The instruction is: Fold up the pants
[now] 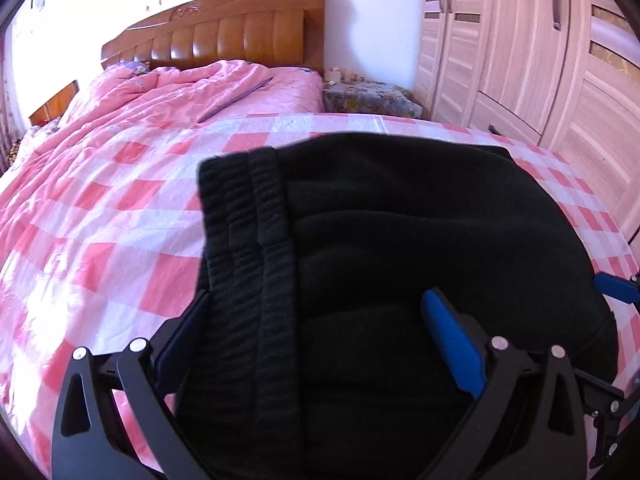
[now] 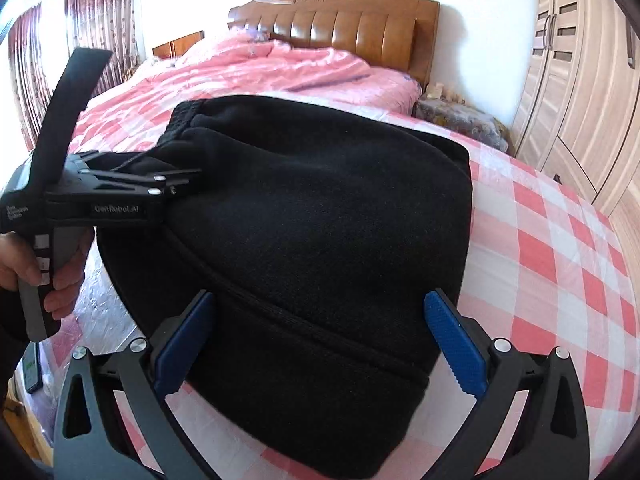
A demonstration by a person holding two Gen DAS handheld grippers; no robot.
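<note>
Our left gripper (image 1: 316, 344) holds its blue-padded fingers (image 1: 452, 348) wide apart over the ribbed waistband end of the folded black fleece pants (image 1: 400, 220), gripping nothing. Our right gripper (image 2: 320, 344) likewise has its fingers (image 2: 456, 344) spread, straddling the near hem edge without pressing it. The pants lie flat on the pink-and-white checked bedsheet (image 2: 560, 248) near the foot of the bed, below a rumpled pink quilt (image 1: 160, 100) and a wooden headboard (image 2: 340, 16).

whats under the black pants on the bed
The folded black pants lie on a pink and white checked sheet, which shows all around them. Whatever is directly beneath the fabric is covered, so nothing else can be seen there.
</note>
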